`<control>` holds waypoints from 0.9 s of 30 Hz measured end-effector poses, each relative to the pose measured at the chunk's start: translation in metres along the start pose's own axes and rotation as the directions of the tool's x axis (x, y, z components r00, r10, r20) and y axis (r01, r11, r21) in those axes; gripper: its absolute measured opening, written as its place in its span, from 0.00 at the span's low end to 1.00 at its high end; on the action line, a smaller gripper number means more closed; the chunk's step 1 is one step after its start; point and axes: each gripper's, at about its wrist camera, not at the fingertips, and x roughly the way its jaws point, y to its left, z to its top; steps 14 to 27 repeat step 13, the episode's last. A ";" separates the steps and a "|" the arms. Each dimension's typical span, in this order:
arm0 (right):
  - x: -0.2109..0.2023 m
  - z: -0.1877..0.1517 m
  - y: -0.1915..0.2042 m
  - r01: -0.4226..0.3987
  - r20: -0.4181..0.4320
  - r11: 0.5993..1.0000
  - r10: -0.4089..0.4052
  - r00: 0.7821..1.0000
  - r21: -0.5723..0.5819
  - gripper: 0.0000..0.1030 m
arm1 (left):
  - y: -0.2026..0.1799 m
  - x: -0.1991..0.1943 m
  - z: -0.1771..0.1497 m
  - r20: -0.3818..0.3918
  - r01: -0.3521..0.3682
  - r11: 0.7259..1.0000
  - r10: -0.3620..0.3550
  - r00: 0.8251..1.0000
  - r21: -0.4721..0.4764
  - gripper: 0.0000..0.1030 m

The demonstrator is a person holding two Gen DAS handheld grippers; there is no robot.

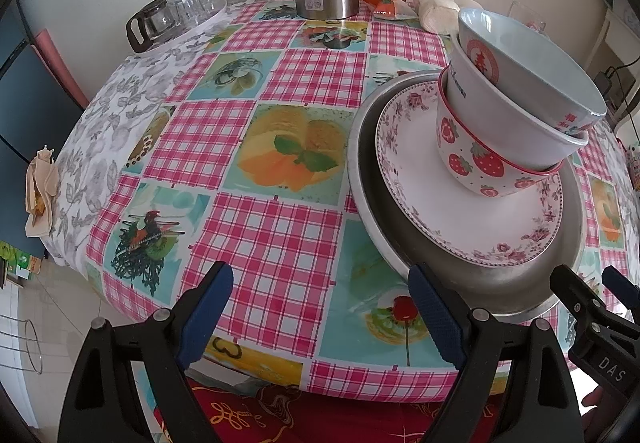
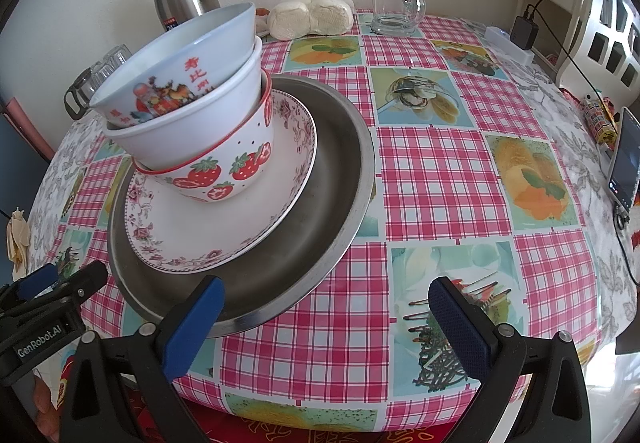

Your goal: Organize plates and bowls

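**Dishes stacked, both grippers clear**

The three nested bowls (image 2: 192,115) sit tilted on the floral plate (image 2: 224,227), which lies inside the steel basin (image 2: 344,179) near the table's front edge. The left gripper (image 1: 320,315) and the right gripper (image 2: 326,327) both hang with jaws spread wide, grasping nothing, just short of the basin's rim. The stack looks finished; if anything remains, levelling the leaning top bowl (image 1: 520,55) gently would steady it.
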 end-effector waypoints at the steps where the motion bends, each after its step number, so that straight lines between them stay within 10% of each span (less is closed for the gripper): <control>1: 0.000 0.000 0.000 0.000 0.000 1.000 0.000 1.000 -0.001 1.00 | 0.000 0.000 0.000 0.000 0.000 1.000 0.000 1.000 -0.001 0.87; 27: 0.000 0.000 0.000 0.000 -0.001 1.000 0.000 1.000 0.000 1.00 | -0.001 -0.004 0.001 0.013 0.006 1.000 -0.006 1.000 -0.006 0.87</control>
